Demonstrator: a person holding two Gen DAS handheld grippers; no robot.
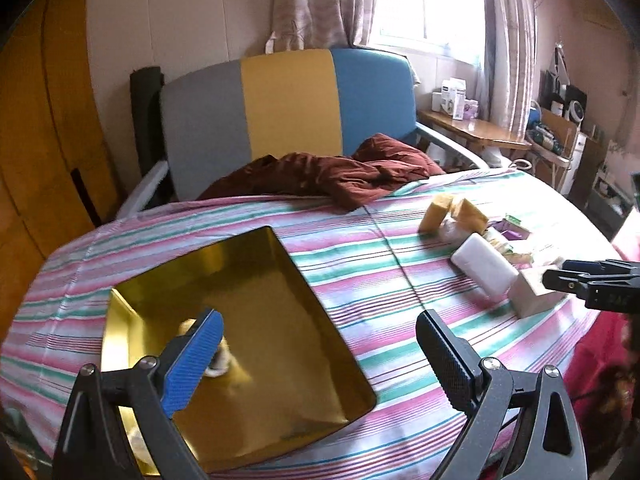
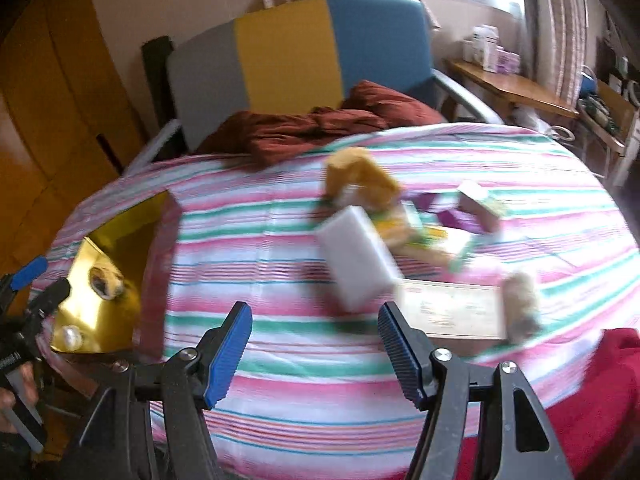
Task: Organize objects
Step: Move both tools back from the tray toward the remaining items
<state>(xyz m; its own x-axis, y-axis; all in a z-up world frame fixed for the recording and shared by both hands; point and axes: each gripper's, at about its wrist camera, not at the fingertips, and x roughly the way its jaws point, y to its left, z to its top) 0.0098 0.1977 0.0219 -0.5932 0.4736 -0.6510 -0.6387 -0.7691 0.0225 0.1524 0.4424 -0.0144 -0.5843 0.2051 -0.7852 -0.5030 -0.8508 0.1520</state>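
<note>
Hovering nearest the lens over the striped tablecloth [image 2: 280, 360], the right gripper [image 2: 316, 354] has its jaws standing apart with nothing between them, aimed toward the cluttered side of the table. The left gripper [image 1: 320, 360] is likewise spread wide and empty above the gold tray [image 1: 256, 320], which sits on the left part of the table. That tray is the only container in view; it appears to hold just one or two small roundish pale items [image 2: 106, 280], too blurred and mirrored in the shiny bottom to name. Judging from this, the sorting looks barely begun: most of the tray floor is bare. Farther out, well apart from the tray, lies the loose pile waiting to be gathered: a white block [image 2: 356, 256] closest, a flat printed card or box [image 2: 452, 314] just beside it, a fuzzy tan thing [image 2: 520, 304] at the card's far end, then yellow sponges [image 1: 454, 210] and some purple and green packets [image 2: 472, 212] behind. Beyond the table edge, a rumpled dark red cloth [image 1: 340, 176] lies on a chair with a grey, yellow and blue back [image 1: 288, 108].
</note>
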